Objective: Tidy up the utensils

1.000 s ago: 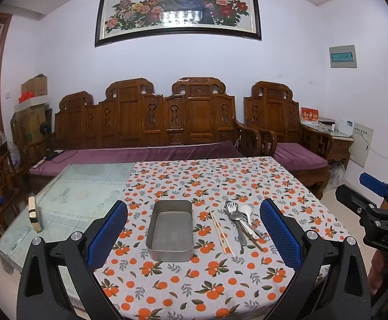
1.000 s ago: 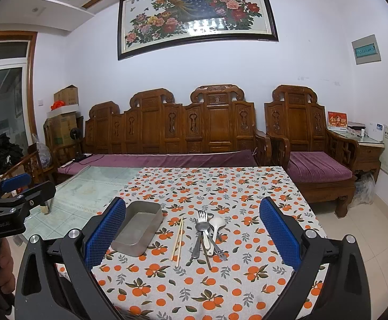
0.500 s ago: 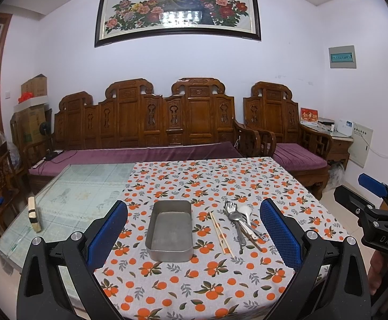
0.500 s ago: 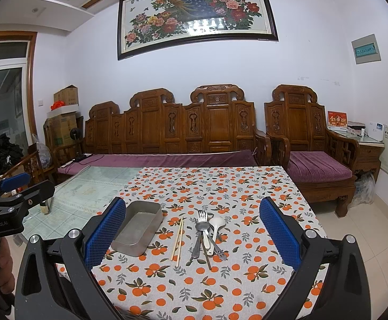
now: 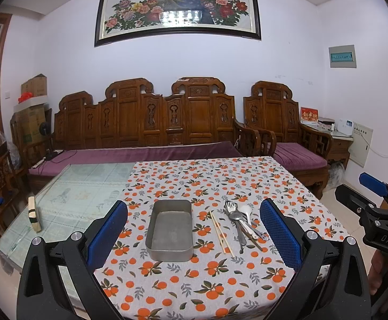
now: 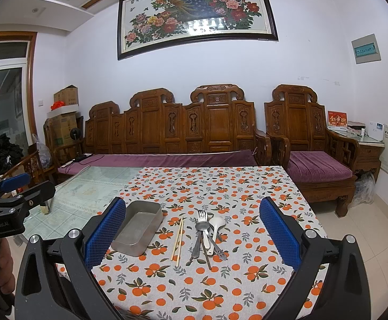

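Note:
An empty metal tray [image 5: 170,229] [image 6: 138,226] sits on the orange-print tablecloth [image 5: 207,280]. Right of it lie a pair of wooden chopsticks [image 5: 221,231] [image 6: 178,238] and a heap of utensils [image 5: 240,222] [image 6: 207,233]: a fork, metal spoons and a white spoon. My left gripper [image 5: 194,236] is open and empty, held above the near table edge in front of the tray. My right gripper [image 6: 192,236] is open and empty, in front of the utensil heap. Each gripper shows at the edge of the other's view.
A small block [image 5: 34,214] stands on the bare glass tabletop [image 5: 74,194] at the left. A carved wooden sofa [image 5: 151,125] with purple cushions stands behind the table, an armchair [image 5: 287,133] at the right. Cardboard boxes [image 5: 32,112] are stacked at far left.

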Demonstrator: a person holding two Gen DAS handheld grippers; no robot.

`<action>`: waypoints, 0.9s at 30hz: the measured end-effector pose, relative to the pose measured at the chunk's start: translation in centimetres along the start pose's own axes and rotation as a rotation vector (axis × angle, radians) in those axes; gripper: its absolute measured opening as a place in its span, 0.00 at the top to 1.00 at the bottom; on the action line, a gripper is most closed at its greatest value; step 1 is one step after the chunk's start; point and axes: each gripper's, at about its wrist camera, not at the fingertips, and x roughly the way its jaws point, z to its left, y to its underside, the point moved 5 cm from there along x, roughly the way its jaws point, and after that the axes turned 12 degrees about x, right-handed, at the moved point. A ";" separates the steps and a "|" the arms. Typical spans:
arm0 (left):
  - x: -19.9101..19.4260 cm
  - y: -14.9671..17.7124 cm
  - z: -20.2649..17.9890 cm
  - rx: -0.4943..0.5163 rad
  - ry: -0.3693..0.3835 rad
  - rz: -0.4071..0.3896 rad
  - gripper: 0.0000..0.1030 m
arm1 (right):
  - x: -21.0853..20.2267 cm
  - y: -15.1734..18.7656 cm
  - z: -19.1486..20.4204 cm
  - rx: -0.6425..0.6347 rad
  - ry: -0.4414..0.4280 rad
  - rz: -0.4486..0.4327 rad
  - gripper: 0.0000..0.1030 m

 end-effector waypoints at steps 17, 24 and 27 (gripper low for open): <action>0.1 0.0 0.1 0.000 0.000 -0.001 0.06 | 0.0 0.0 0.0 0.000 -0.001 -0.001 0.03; 0.0 0.0 0.0 -0.001 0.002 -0.001 0.06 | 0.0 0.0 0.0 0.000 0.000 -0.001 0.02; 0.0 0.0 0.0 0.000 0.001 0.000 0.06 | 0.1 0.2 -0.1 -0.001 0.000 -0.001 0.02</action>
